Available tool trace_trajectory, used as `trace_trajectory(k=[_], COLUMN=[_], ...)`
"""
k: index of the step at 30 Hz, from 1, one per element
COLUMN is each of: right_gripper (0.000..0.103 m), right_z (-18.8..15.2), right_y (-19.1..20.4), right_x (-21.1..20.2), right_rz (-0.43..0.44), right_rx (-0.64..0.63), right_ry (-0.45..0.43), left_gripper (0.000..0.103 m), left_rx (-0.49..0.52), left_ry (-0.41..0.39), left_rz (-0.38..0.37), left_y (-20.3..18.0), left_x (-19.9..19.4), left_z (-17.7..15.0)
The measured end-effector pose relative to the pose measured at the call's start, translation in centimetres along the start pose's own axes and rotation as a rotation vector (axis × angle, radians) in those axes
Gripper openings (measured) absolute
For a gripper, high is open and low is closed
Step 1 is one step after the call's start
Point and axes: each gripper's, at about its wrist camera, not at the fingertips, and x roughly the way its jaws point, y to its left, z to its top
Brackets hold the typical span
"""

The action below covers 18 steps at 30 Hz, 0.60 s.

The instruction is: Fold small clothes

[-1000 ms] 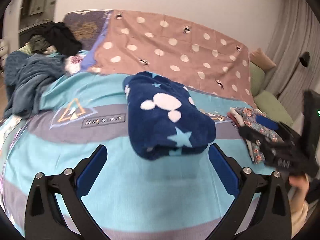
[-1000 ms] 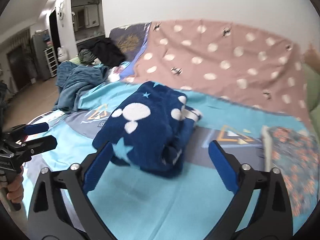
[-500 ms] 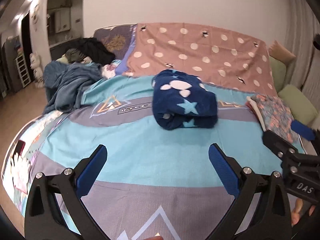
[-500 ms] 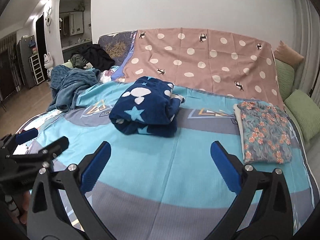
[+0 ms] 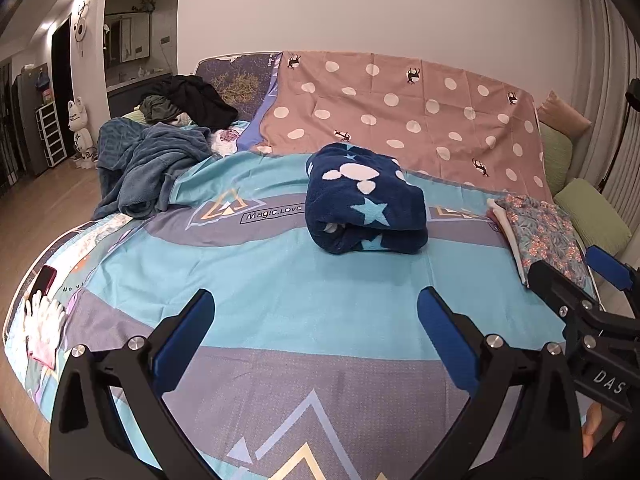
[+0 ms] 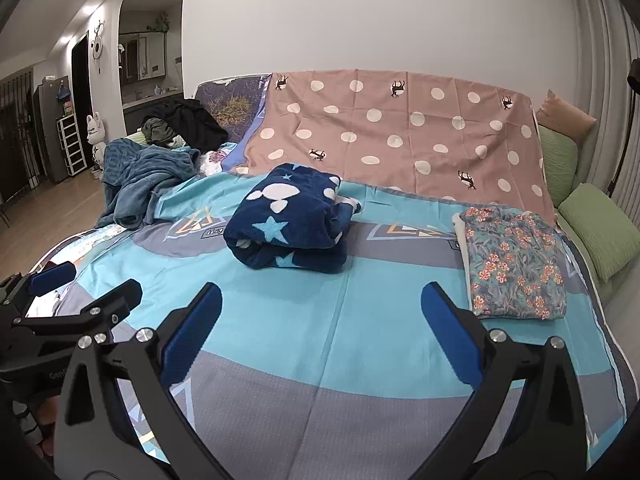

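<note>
Both my grippers, left gripper [image 5: 316, 330] and right gripper [image 6: 322, 322], hover with jaws spread wide and empty; the folded navy fleece garment with white spots and stars [image 5: 362, 200] lies mid-bed on the turquoise-and-grey bedsheet [image 5: 280, 280], well ahead.

Left gripper [image 5: 314, 326]: black angular frame, silver screw heads, blue ribbed finger pads [image 5: 182, 334].
Right gripper [image 6: 320, 324]: same black frame, blue pads, silver screws.
Marking: white letters "DAS" on right gripper body.
Skin: bare fingertips [image 5: 592, 424] at handle.
</note>
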Motion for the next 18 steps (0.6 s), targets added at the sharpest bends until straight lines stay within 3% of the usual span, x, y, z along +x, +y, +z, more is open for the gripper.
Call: trace_trajectory(k=[3, 6, 18], right_gripper=[0.101, 0.101, 0.101], right_z=[0.0, -0.1, -0.1], right_y=[0.0, 0.1, -0.5], right_x=[-0.1, -0.3, -0.5], right_rz=[0.003, -0.003, -0.007], right_rx=[0.001, 0.003, 0.019], right_ry=[0.000, -0.002, -0.001], left_gripper=[0.101, 0.094, 0.093], left_rx=[-0.017, -0.035, -0.013], left_ry=[-0.024, -0.030, -0.042], left_rz=[0.002, -0.005, 0.005], left_y=[0.3, 0.7, 0.4], left_x=[-0.4, -0.7, -1.3], left_z=[0.0, 0.1, 0.0])
